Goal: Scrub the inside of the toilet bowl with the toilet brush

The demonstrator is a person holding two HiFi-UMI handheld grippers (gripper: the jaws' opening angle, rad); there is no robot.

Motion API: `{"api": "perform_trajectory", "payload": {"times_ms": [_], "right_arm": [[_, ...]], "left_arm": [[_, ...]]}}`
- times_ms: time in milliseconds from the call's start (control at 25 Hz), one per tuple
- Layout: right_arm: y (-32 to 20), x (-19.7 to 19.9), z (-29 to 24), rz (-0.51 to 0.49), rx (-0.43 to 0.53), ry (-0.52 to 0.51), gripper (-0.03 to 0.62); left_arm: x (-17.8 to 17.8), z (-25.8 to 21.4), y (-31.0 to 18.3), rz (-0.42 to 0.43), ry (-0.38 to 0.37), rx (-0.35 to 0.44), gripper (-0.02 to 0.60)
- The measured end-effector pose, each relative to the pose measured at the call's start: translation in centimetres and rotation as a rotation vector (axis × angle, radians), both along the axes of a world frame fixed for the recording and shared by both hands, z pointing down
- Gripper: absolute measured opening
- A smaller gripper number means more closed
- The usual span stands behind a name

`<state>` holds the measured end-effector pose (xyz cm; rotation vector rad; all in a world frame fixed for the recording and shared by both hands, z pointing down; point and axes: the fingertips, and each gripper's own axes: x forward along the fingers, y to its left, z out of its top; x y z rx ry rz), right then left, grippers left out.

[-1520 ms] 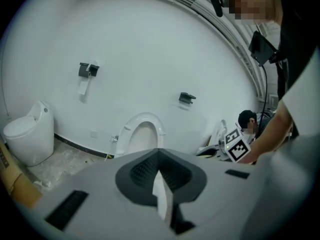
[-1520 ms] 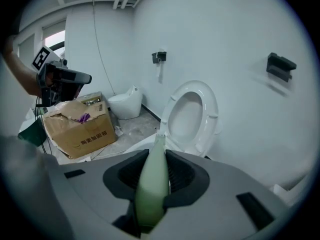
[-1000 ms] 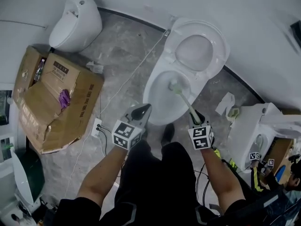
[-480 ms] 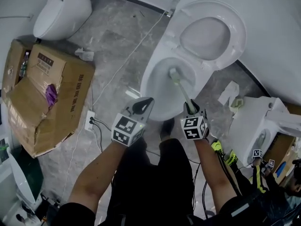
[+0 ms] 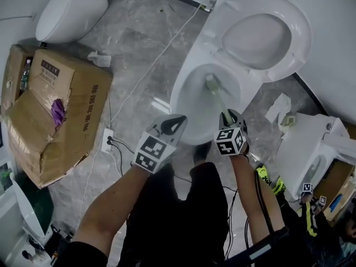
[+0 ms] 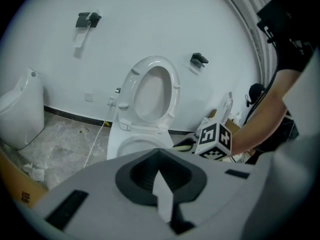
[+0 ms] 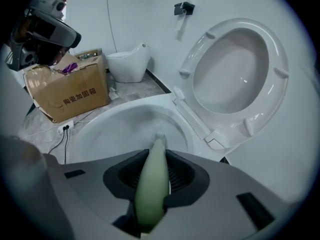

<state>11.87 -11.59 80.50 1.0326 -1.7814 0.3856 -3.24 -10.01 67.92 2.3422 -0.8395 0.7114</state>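
Note:
A white toilet bowl (image 5: 192, 102) stands open, its seat and lid (image 5: 266, 35) raised against the wall. My right gripper (image 5: 230, 118) is shut on the pale green handle of the toilet brush (image 5: 218, 98), whose head reaches down inside the bowl. In the right gripper view the toilet brush (image 7: 152, 176) runs out between the jaws of my right gripper (image 7: 152, 184) into the toilet bowl (image 7: 125, 126). My left gripper (image 5: 169, 128) hovers over the bowl's near-left rim, shut and holding nothing. In the left gripper view my left gripper (image 6: 161, 194) faces the toilet bowl (image 6: 125, 146).
A cardboard box (image 5: 53, 113) lies on the marble floor at the left, with a white urinal (image 5: 69, 7) beyond it. A white cable and a power strip (image 5: 107, 141) run across the floor. Another white fixture (image 5: 308, 149) and crumpled paper (image 5: 278, 109) sit at the right.
The brush head has shifted toward the far side of the bowl as my right gripper moved with it. My left gripper stayed near the bowl's front rim.

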Motion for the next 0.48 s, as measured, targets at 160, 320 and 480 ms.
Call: {"api": "perform_trajectory", "payload": {"times_ms": [160,320,480], "right_arm": [[-1.0,0.0,1.0,0.005,0.002,0.013,0.107],[-1.3,0.2,1.9,0.013,-0.009,0.022,0.107],[-1.5,0.1,2.6,0.009,-0.021,0.039,0.107]], "left_arm": [[-0.1,0.8,-0.7,0.004,-0.001,0.006,0.009],[-0.3,1.7,-0.8,-0.014,-0.007,0.001,0.009],[-0.2,2.0,-0.6,-0.020,-0.002,-0.008,0.009]]}}
